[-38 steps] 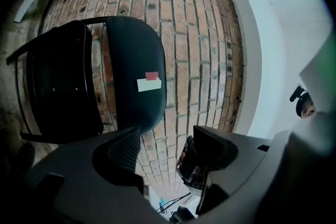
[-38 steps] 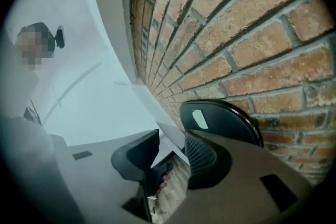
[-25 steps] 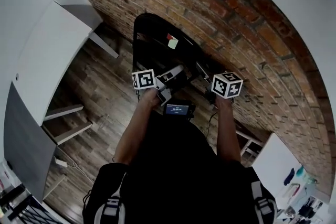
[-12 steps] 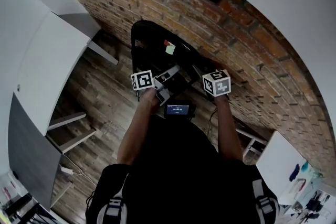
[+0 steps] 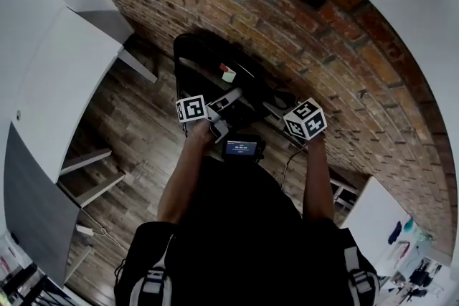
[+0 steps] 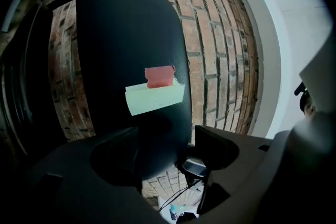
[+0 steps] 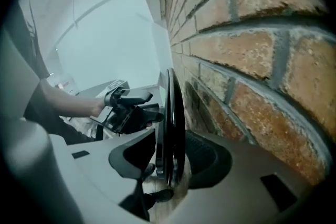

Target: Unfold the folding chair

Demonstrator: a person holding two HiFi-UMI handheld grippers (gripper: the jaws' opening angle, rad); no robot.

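From the head view, one black folding chair (image 5: 204,57) is leaning, not yet unfolded, against the brick wall (image 5: 301,18), directly ahead of both sets of jaws. The left gripper (image 5: 231,97) and right gripper (image 5: 278,108) are reaching it at two separate spots, probably so its halves can be pulled apart.

In the left gripper view, the jaws are standing wide. The chair's rounded panel is sitting between them, apparently pinched at its lower edge. Beyond the jaws, two tape strips are sticking to the panel: one red strip (image 6: 159,76) and one pale green strip (image 6: 155,98).

In the right gripper view, the jaws are sitting narrower and seemingly clamping the chair's thin edge, which is showing end-on between them. The wall is running just outside the right-hand jaw.
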